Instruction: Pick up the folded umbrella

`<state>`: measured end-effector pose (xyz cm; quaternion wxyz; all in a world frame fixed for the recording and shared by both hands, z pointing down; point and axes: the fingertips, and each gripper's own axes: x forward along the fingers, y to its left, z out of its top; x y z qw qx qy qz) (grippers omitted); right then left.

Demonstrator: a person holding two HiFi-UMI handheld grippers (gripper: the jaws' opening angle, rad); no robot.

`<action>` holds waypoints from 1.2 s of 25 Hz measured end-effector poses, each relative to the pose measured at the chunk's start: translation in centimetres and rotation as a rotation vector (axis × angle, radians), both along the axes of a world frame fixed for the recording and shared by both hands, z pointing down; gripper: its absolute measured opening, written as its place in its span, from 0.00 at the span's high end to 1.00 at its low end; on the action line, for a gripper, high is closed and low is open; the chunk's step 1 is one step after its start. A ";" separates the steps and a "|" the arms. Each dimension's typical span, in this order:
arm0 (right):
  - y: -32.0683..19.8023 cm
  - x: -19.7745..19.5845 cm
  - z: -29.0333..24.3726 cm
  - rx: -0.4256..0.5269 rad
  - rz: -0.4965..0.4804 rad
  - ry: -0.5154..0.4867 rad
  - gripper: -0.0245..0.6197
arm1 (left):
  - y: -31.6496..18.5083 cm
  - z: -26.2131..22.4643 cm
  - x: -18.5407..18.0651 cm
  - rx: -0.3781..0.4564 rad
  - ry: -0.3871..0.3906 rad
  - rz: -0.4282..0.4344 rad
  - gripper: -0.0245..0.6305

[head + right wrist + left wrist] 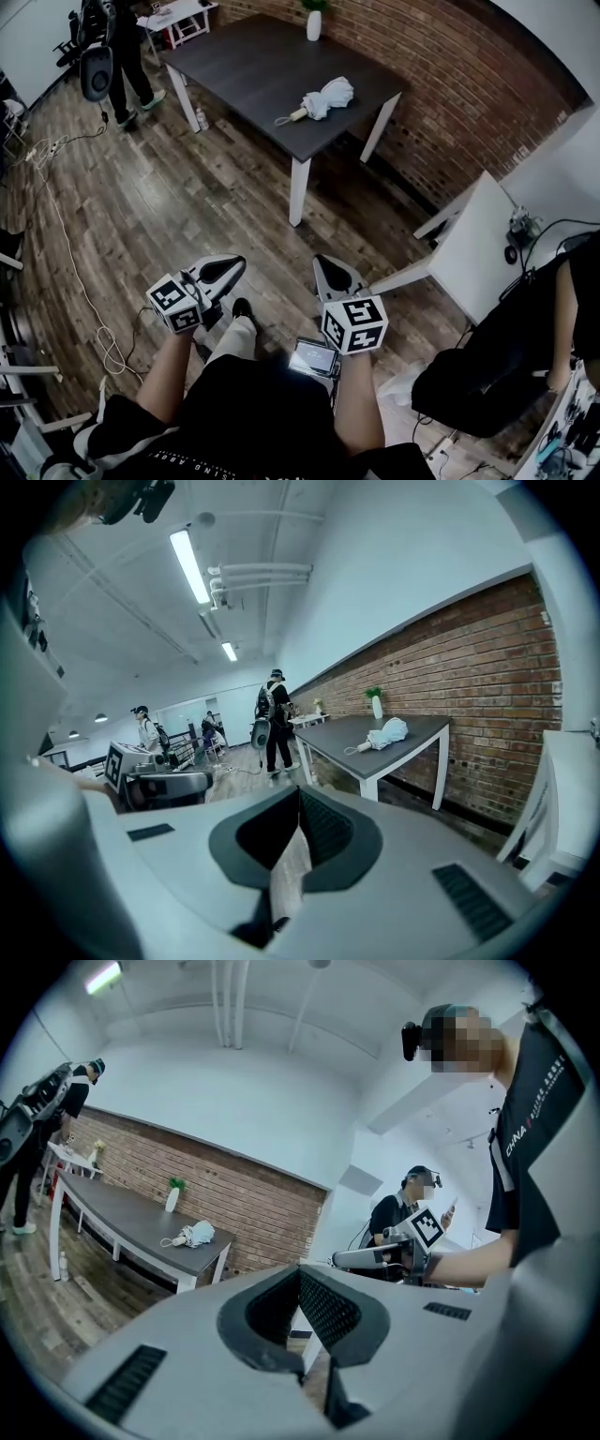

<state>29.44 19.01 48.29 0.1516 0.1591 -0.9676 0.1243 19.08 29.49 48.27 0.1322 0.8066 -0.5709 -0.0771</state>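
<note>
The folded white umbrella (321, 98) lies near the front right corner of a dark table (244, 66) with white legs. It also shows small and far off in the left gripper view as the umbrella (192, 1234), and in the right gripper view as the umbrella (384, 733). My left gripper (236, 263) and right gripper (322, 262) are held close to the body, well short of the table. Both point toward it over the wooden floor. The left gripper (300, 1274) and the right gripper (299, 791) have their jaws together, with nothing in either.
A white vase with a plant (313, 23) stands at the table's far edge. A person (127, 52) stands at its left end. At the right are a white desk (487, 248) and a seated person (525, 356). Cables (66, 234) trail over the floor at the left. A brick wall (450, 94) runs behind.
</note>
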 end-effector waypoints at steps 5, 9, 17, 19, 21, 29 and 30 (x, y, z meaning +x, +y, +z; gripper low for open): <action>-2.3 -3.3 0.1 -0.007 0.031 0.018 0.95 | -2.3 0.2 -3.8 -0.002 0.010 0.027 0.96; -4.2 -6.6 -0.4 -0.005 0.065 0.023 0.95 | -4.1 -0.4 -7.7 -0.004 0.006 0.048 0.96; -6.6 -13.3 -1.3 -0.007 0.122 0.031 0.95 | -6.9 -0.9 -14.9 0.003 -0.026 0.114 0.96; -7.0 -15.0 -1.4 -0.001 0.133 0.036 0.95 | -7.4 -0.7 -16.5 0.004 -0.031 0.132 0.96; -7.5 -16.6 -1.5 0.006 0.152 0.039 0.95 | -7.8 -0.7 -18.0 0.002 -0.026 0.151 0.96; -8.4 -21.2 -1.4 0.006 0.184 0.049 0.95 | -8.9 -0.7 -22.9 0.008 -0.029 0.180 0.96; -8.6 -21.6 -1.3 0.005 0.185 0.053 0.95 | -9.0 -0.7 -23.2 0.009 -0.027 0.182 0.96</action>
